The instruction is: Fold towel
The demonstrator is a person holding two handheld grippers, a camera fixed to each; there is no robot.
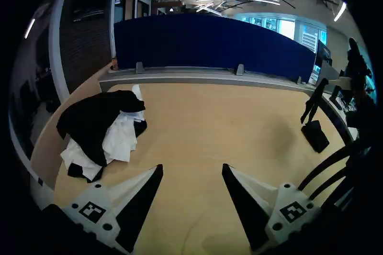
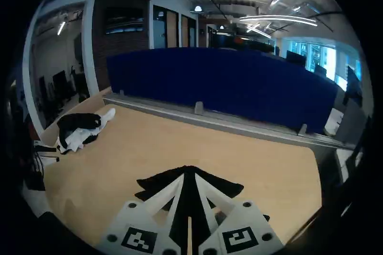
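A black towel (image 2: 218, 189) lies flat on the light wooden table (image 2: 143, 145), right under my right gripper (image 2: 189, 169). Its fingers are closed together, with their tips at the towel's far edge, pinching the cloth. In the left gripper view the same black towel (image 1: 316, 135) sits small at the table's right side. My left gripper (image 1: 192, 165) hovers open above bare tabletop (image 1: 215, 111), nothing between its fingers. A pile of black and white towels (image 1: 103, 128) lies to its left, and shows far off as a small towel pile (image 2: 81, 130) in the right gripper view.
A long blue partition (image 1: 210, 44) on a grey rail closes off the table's far side. A dark upright object (image 1: 313, 99) stands beside the black towel. Black chair backs (image 1: 340, 169) curve in at the right. Open wood lies between pile and towel.
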